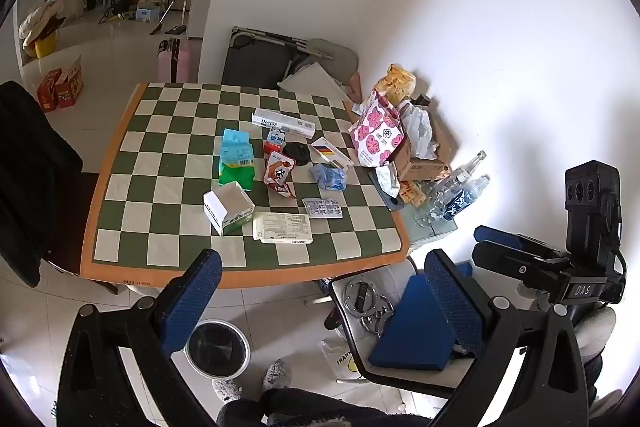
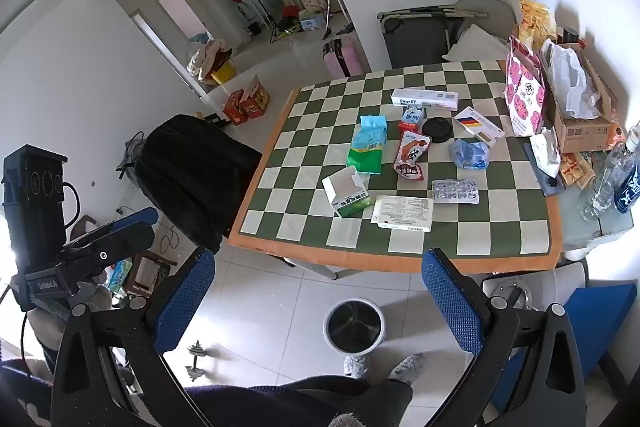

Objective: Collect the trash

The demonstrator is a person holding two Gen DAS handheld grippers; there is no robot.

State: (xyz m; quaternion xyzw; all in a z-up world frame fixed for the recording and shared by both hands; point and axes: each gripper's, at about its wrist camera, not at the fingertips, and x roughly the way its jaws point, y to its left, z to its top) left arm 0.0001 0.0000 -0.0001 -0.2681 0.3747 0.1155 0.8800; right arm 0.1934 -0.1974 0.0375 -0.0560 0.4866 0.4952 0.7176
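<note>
Trash lies on a green-and-cream checkered table (image 1: 168,163) (image 2: 516,227): an open white-green carton (image 1: 228,207) (image 2: 347,197), a flat white box (image 1: 283,227) (image 2: 403,213), a blister pack (image 1: 322,207) (image 2: 455,191), a red snack wrapper (image 1: 278,173) (image 2: 410,155), a crumpled blue glove (image 1: 329,176) (image 2: 469,153), a green-blue packet (image 1: 237,163) (image 2: 367,145) and a long white Doctor box (image 1: 283,123) (image 2: 424,99). A lined trash bin (image 1: 217,347) (image 2: 354,326) stands on the floor below the table's front edge. My left gripper (image 1: 320,299) and right gripper (image 2: 320,301) are open, empty, held above the floor short of the table.
A cardboard box (image 1: 424,155) (image 2: 580,123), a pink flowered bag (image 1: 376,133) (image 2: 524,87) and bottles (image 1: 460,187) (image 2: 612,179) crowd the table's right side. A black chair (image 1: 32,179) (image 2: 192,171) stands left. A stool with a blue box (image 1: 412,331) is lower right.
</note>
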